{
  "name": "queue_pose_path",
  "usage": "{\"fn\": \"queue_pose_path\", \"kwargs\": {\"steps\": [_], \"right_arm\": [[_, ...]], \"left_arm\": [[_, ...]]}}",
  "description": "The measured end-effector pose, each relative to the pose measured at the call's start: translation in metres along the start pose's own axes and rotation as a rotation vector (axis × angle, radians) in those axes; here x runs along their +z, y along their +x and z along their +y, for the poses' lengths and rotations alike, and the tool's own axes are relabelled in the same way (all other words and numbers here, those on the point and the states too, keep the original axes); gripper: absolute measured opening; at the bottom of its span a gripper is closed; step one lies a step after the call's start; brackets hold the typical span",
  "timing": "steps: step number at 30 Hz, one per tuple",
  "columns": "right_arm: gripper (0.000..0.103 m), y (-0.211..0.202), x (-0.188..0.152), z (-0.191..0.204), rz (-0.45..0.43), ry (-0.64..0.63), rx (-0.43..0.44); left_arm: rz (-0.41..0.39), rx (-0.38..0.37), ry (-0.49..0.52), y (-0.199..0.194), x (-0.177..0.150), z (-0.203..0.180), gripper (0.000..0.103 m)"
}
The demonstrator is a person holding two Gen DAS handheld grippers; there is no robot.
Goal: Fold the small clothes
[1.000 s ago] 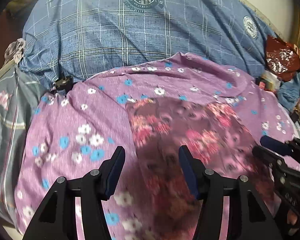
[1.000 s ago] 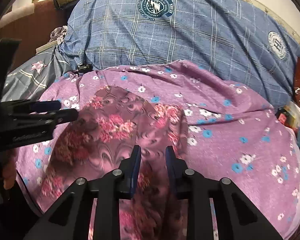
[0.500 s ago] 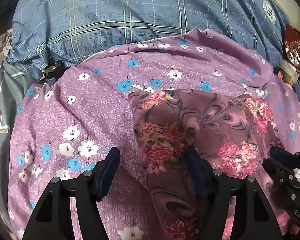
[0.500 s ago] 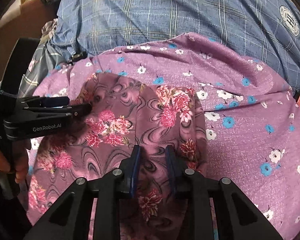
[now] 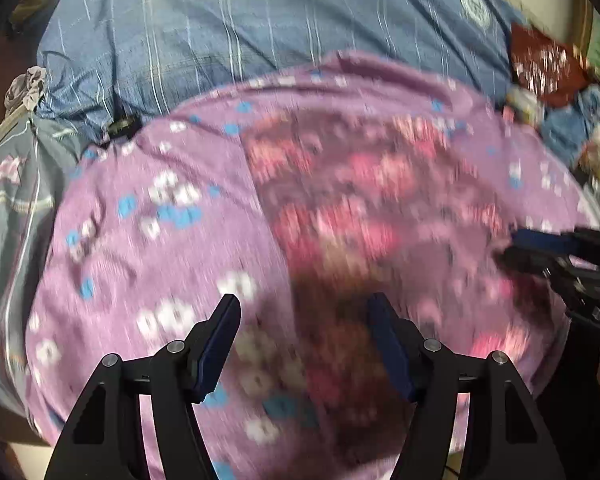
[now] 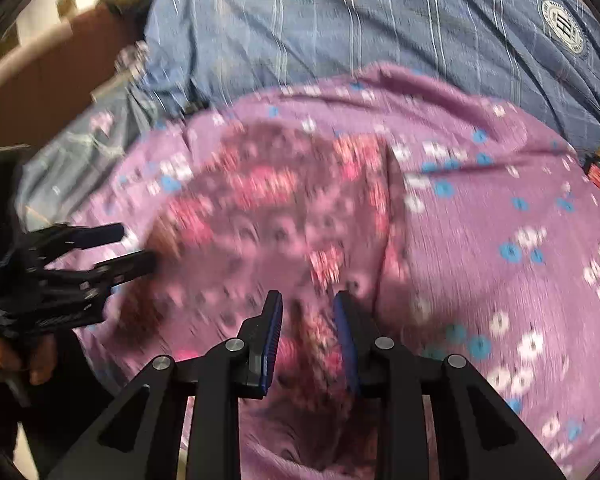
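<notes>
Left wrist view, heavily motion-blurred. Left gripper (image 5: 304, 312) low in frame, jaws spread wide, nothing between the pads. Small garment (image 5: 364, 216), dark mauve with pink flower print, spread flat on the purple sheet (image 5: 140, 240) with white and blue blossoms. Right-hand pad (image 5: 384, 332) over the garment's near portion; left-hand pad over bare sheet. Contact with the cloth not determinable through the blur. Right gripper (image 5: 512, 248) entering from the right edge, tips at the garment's right border. Blue checked quilt (image 5: 260, 28) heaped behind the sheet. Grey patterned cloth (image 5: 8, 200) at far left. Red bag (image 5: 544, 64) and mixed clutter at upper right.

Right wrist view, also blurred. Right gripper (image 6: 308, 312) at bottom centre, jaws set narrowly apart with a fold of the small garment (image 6: 268, 216) rising between the blue pads; probably pinching it, though the blur prevents confirmation. Garment extending away from the jaws up and to the left, resting on the purple sheet (image 6: 500, 220). Left gripper (image 6: 138, 246) at the left edge, jaws parted, tips at the garment's left border, no cloth visible between them. Holding hand (image 6: 24, 360) below it. Blue checked quilt (image 6: 380, 28) across the top. Brown headboard (image 6: 60, 72) at upper left.
</notes>
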State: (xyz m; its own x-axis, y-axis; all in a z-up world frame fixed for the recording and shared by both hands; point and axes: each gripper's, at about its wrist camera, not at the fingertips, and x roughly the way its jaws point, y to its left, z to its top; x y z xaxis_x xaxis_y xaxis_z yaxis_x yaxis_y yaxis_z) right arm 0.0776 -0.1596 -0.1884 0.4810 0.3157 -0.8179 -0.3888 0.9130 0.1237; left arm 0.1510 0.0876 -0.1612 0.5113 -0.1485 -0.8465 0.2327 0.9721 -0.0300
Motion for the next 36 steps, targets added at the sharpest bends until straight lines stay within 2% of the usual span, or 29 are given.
{"fn": "queue_pose_path", "kwargs": {"steps": [2, 6, 10, 14, 19, 23, 28, 33, 36], "right_arm": [[0.028, 0.017, -0.009, -0.001, 0.066, 0.016, -0.033], [0.029, -0.002, -0.006, 0.009, 0.032, -0.003, -0.075], [0.033, -0.038, 0.000, 0.018, -0.048, -0.016, -0.105], [0.037, -0.078, 0.007, 0.030, -0.151, -0.029, -0.139], [0.045, -0.121, 0.008, 0.046, -0.253, -0.052, -0.191], [0.055, -0.150, 0.004, 0.054, -0.308, -0.052, -0.207], [0.056, -0.174, -0.004, 0.061, -0.335, -0.050, -0.208], [0.058, -0.193, -0.012, 0.065, -0.372, -0.043, -0.201], [0.059, -0.201, -0.016, 0.066, -0.387, -0.041, -0.206]], "left_arm": [[0.052, 0.026, 0.006, 0.013, -0.009, -0.006, 0.067], [0.045, 0.036, -0.023, 0.000, -0.006, -0.006, 0.066], [-0.049, 0.073, -0.042, -0.042, 0.000, -0.008, 0.067], [-0.145, 0.128, -0.073, -0.091, -0.009, -0.022, 0.067], [-0.275, 0.202, -0.086, -0.150, -0.028, -0.041, 0.077], [-0.356, 0.231, -0.112, -0.191, -0.050, -0.059, 0.082], [-0.391, 0.317, -0.138, -0.210, -0.065, -0.075, 0.083], [-0.387, 0.483, -0.081, -0.220, -0.072, -0.102, 0.084], [-0.397, 0.486, -0.051, -0.225, -0.075, -0.117, 0.084]]}}
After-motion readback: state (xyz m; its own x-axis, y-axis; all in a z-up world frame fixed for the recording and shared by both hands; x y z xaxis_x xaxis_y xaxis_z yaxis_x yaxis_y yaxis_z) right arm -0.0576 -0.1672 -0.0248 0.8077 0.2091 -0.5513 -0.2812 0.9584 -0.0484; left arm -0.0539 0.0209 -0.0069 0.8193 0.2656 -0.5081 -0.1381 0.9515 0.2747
